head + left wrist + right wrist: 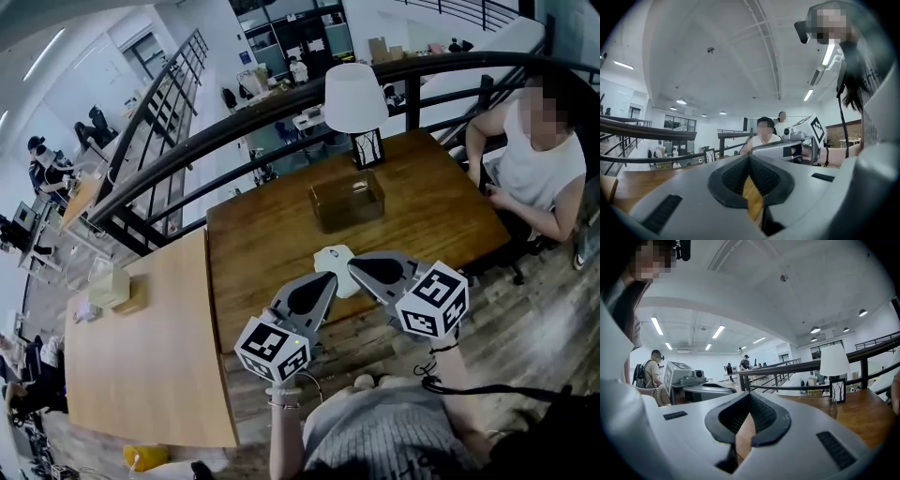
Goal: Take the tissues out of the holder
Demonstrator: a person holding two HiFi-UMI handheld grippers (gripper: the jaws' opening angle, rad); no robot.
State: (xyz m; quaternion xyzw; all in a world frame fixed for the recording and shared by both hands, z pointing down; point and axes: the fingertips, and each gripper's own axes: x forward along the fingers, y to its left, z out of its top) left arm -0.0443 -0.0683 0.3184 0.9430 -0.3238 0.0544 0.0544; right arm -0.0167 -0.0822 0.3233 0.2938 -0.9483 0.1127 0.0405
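The holder (pixel 347 202), a clear brownish box, stands on the dark wooden table (pixel 262 244) in front of a lamp. A white crumpled tissue (pixel 335 265) lies near the table's front edge, right by both grippers' tips; I cannot tell whether either touches it. My left gripper (pixel 329 279) (pixel 749 159) is shut, its pads meeting with nothing between them. My right gripper (pixel 353 266) (pixel 750 395) is shut the same way, empty. Both point nearly level, side by side, and each shows in the other's view: the right gripper (pixel 797 146) and the left gripper (pixel 698 386).
A white-shaded lamp (pixel 354 94) (pixel 833 360) stands at the table's far edge before a dark railing (pixel 234 131). A person in white (pixel 539 155) sits at the right end. A lighter table (pixel 141 366) at the left carries a pale container (pixel 108 281).
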